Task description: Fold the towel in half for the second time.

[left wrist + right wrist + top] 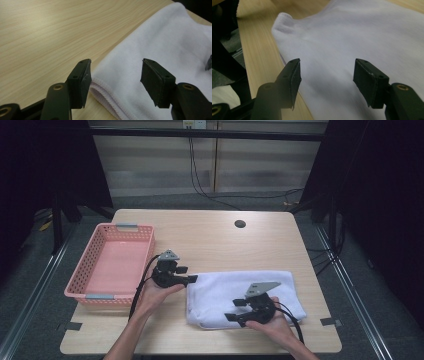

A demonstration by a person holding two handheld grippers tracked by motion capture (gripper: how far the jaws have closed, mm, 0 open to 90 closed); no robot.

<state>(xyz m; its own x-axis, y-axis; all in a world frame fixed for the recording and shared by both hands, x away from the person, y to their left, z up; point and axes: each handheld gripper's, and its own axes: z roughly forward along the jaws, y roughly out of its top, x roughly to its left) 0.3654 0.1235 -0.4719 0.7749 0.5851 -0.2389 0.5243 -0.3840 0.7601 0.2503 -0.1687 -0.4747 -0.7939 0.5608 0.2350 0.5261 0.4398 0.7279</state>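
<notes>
Towel (pixel 240 295) first: white, folded into a thick oblong, it lies flat on the near right part of my desk (pixel 210 240), its long side running left to right. Its stitched hem and stacked layers show at the corner in the left gripper view (pixel 110 100), and the cloth is smooth on top with a rounded fold at one end in the right gripper view (pixel 352 37).

My left tool (pixel 189 274) hangs just off the towel's left end, pointing toward it. Its jaws stand apart with nothing between the pads; in its own view (pixel 115 80) one pad sits over bare wood beside the hem and the other over the cloth, and I cannot tell whether either one brushes the fabric.

My right tool (pixel 234 309) is over the near edge of the towel, pointing left across it, my hand (pixel 272 322) resting at the towel's near right side. Its jaws are apart as well, and in its own view (pixel 327 80) the white cloth spreads beneath the gap, unpinched.

To the left of my left hand (pixel 152 295) stands a pink basket (pixel 87 270) with perforated walls, near the desk's left edge and apart from the towel. A dark round hole (pixel 240 224) sits in the desk's far part.
</notes>
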